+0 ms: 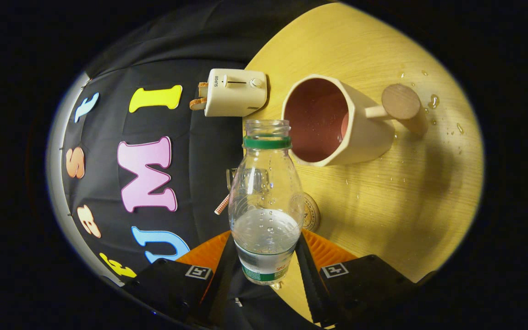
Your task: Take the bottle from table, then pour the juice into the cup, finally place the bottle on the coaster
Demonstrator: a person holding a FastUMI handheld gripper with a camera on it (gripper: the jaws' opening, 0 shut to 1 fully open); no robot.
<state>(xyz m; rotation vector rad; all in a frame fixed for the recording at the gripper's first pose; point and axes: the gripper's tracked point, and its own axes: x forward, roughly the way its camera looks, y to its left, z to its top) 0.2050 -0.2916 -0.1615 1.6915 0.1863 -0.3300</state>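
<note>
My gripper [265, 256] is shut on a clear plastic bottle [266, 192] with a green neck ring and no cap; both fingers press on its lower body. The whole view is rolled sideways, so the bottle is tipped. Clear liquid fills its lower part. Its open mouth [267, 124] sits just beside the rim of a cream cup [337, 121] with a reddish inside and a round wooden handle. A round coaster [311, 211] lies on the wooden table [397, 201], partly hidden behind the bottle.
A cream toaster [235, 91] with toast in it stands beyond the bottle, near the table's edge. Drops of liquid [433, 101] dot the table around the cup's handle. A small striped object [222, 205] shows behind the bottle.
</note>
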